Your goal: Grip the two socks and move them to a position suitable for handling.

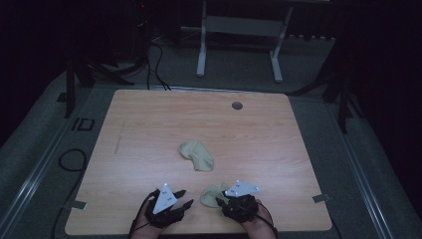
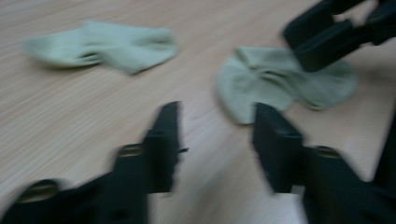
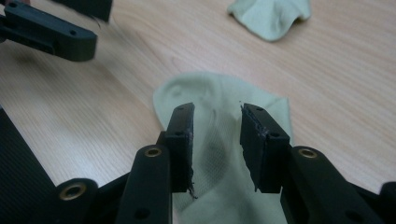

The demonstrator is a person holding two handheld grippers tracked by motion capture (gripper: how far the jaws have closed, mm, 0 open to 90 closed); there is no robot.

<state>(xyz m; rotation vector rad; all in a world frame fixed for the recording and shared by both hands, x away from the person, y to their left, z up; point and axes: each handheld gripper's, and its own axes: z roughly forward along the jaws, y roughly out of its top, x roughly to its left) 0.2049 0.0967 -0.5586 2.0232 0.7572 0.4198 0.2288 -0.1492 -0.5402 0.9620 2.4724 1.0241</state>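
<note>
Right gripper (image 3: 216,144) sits over the near sock (image 3: 224,140), jaws parted, holding nothing. Left gripper (image 2: 215,144) is wide open, empty, beside it. Far sock (image 1: 197,155) lies mid-table. Risk: jaws pinch one layer and drag it.

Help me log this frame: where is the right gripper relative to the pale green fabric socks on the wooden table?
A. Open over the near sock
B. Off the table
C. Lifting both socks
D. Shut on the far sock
A: the right gripper has its jaws spread over the near pale green sock, which lies flat on the wooden table.
</note>
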